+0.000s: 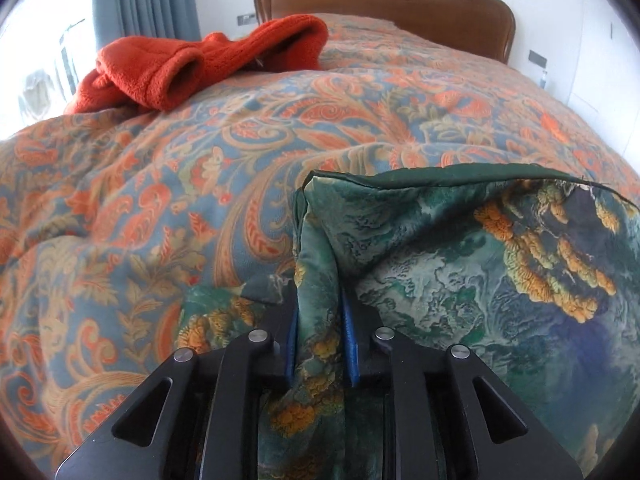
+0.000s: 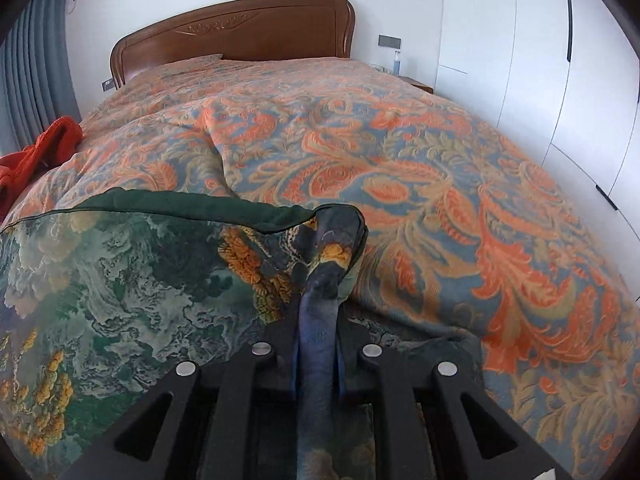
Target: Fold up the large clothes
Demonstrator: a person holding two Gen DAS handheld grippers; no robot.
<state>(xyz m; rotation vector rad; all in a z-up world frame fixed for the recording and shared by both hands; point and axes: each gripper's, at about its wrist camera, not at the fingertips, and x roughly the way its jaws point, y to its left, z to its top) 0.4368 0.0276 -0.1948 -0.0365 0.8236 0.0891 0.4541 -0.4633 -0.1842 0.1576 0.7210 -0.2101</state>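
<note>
Step in hand: a judgement; the green printed garment point(image 1: 460, 248) is held up by two corners, ready to be carried over into a fold.
Left tool point(image 1: 319, 312): clamped on a bunched corner of the garment; cloth fills the gap between the blue pads point(image 1: 349, 344).
Right tool point(image 2: 319, 320): clamped on the opposite corner, which is twisted into a narrow blue-grey roll between the pads.
Garment position: at the near end of the bed point(image 2: 400, 152), its dark green hem point(image 2: 180, 204) stretched between the two tools and raised off the bedspread; the lower part runs out of view beneath the tools.
Doing it well: keep both tools level with each other so the hem stays straight; hold the cloth taut enough to remove the sag in the middle, not so taut that a corner slips out.
Doing it well, continued: the fabric looks thin and smooth, so it probably slides easily; lay it down slowly and let the free edge settle flat before letting go.
Risk: the right corner is rolled, so it may land creased; the bedspread is rumpled and could show through the fold.
Count, tools: two.
Count, green garments: one.
Count, orange fleece garments point(image 1: 208, 64): one, crumpled at the far left of the bed, well apart from the green one.
Count, beds: one, with one wooden headboard point(image 2: 240, 32).
</note>
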